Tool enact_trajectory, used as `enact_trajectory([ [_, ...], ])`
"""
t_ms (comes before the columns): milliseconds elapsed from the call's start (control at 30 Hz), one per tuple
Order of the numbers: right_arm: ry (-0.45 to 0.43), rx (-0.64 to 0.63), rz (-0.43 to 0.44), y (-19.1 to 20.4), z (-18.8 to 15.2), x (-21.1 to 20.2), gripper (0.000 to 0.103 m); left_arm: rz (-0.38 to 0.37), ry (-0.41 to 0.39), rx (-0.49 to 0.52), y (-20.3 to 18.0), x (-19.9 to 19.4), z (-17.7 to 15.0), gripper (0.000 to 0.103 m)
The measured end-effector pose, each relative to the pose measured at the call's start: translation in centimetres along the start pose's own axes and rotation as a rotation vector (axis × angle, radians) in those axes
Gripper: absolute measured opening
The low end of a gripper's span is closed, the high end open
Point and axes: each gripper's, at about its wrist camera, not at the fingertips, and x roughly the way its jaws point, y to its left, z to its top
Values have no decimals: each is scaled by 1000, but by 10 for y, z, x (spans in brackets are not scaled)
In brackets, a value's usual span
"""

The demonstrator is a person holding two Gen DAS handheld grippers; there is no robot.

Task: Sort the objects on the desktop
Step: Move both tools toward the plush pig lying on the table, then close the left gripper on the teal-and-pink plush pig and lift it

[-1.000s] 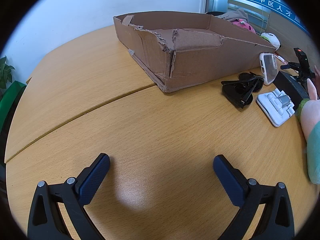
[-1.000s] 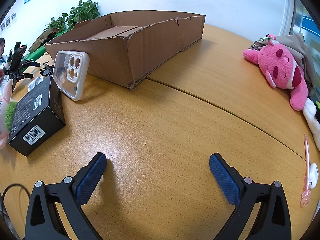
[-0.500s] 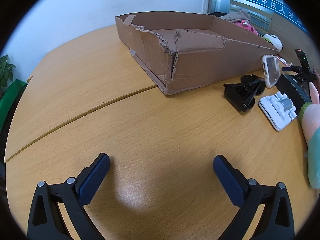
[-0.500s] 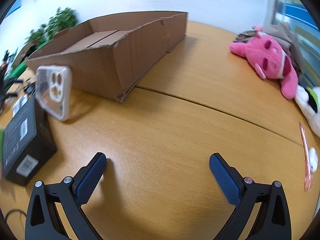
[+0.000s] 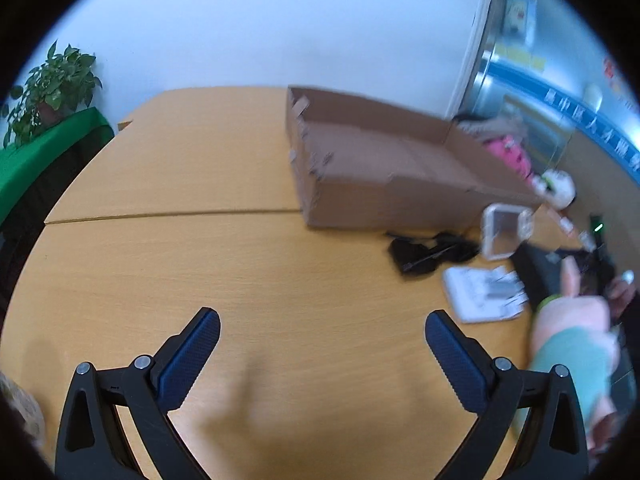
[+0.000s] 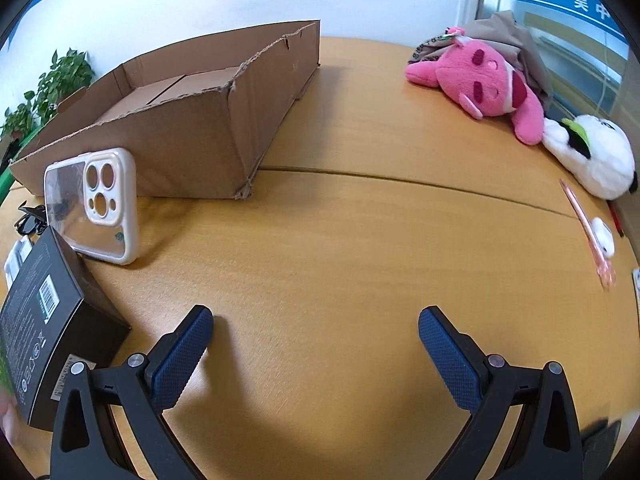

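at the bottom of the left wrist view the left tongs spread wide apart over bare table, holding nothing, both blue pads tilted outward. the right tongs stand the same way at the bottom of the right wrist view: fully spread, empty, low over the wood.

near the right tongs, at lower left of that view, one black box with barcode labels lies tilted. just beyond it one clear phone case with a white rim stands upright, leaning at the box's far end. at the left edge one pair of black sunglasses shows in part; the left wrist view shows it blurred at centre right, with one white flat object just beside it.

at the right edge of the right wrist view lies one pink pen. farther back, upper right, there are two plush toys: one pink, one white, touching each other.

one open cardboard box, torn along its rim, sits in the upper left middle, empty as far as can be seen. one potted plant stands behind it.
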Motion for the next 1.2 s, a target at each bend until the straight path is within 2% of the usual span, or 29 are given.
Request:
enact_trajectory([
  [67, 0, -8, 13, -2, 2, 2, 103, -3, -59, -1, -11, -16, 3, 102],
  [200, 13, 18, -4, -1, 3, 3, 103, 63, -169, 22, -47, -36, 19, 102],
  [333, 96, 62, -32, 2, -1, -8, 103, 80, -315, 37, -74, -65, 22, 102],
  [367, 73, 55, -44, 7, -2, -20, 102, 105, -339, 49, -82, -69, 22, 102],
  [433, -1, 10, -70, 22, -4, -49, 102, 203, -373, 62, -98, -74, 19, 102],
  [533, -117, -50, -81, 48, -6, -100, 103, 249, -356, 85, -115, -69, 18, 102],
  [667, -211, -112, -79, 81, -14, -144, 103, 165, -313, 103, -139, -59, 19, 102],
  [833, -194, -145, -42, 109, -21, -154, 103, 63, -242, 109, -161, -47, 12, 102],
  [933, -202, -150, -6, 123, -29, -160, 103, 67, -231, 126, -171, -47, 4, 102],
  [1067, -205, -151, 23, 135, -34, -163, 103, 9, -217, 129, -177, -53, -3, 102],
  [1200, -200, -142, 72, 142, -36, -163, 103, 17, -208, 136, -180, -56, -7, 102],
])
